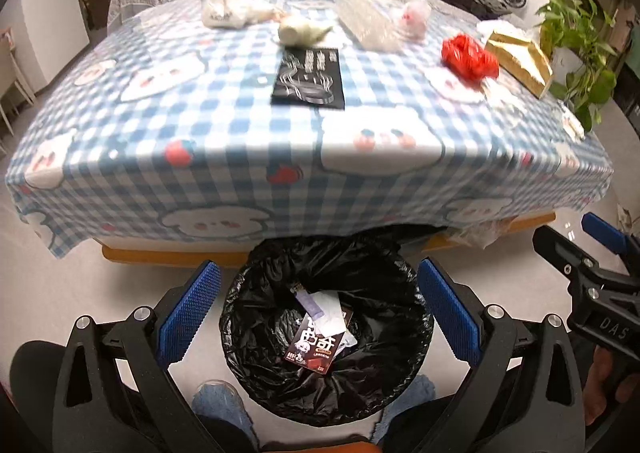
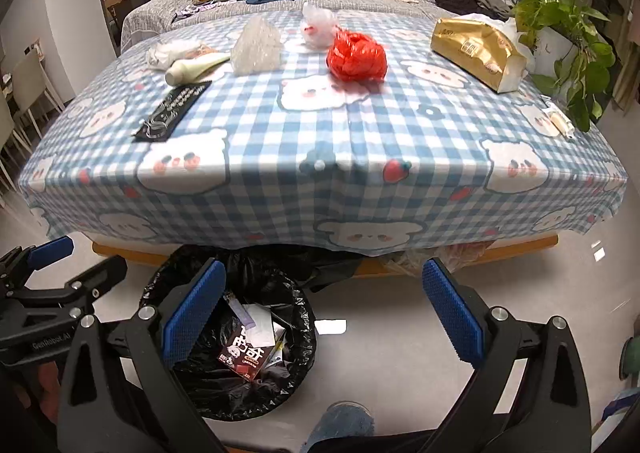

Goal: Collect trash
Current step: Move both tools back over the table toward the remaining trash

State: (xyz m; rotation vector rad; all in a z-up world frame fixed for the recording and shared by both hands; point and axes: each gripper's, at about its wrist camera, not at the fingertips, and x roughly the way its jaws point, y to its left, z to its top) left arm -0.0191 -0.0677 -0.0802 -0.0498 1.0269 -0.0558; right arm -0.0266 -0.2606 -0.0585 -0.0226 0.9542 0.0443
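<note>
Both grippers hang empty above the bin: your left gripper has its blue pads spread wide, directly over the black liner, and your right gripper is equally spread, with the bin below its left finger. A dark snack box and paper scraps already lie inside. The remaining trash sits well apart on the checked surface: a red plastic bag, a clear crumpled wrapper, a flat black packet, a pale bottle and a small clear bag. Judge the red bag light, soft and slippery; pinch a bunched fold at its top. The flat packet probably offers only its edge. The bottle looks stiffer; close across its body.
</note>
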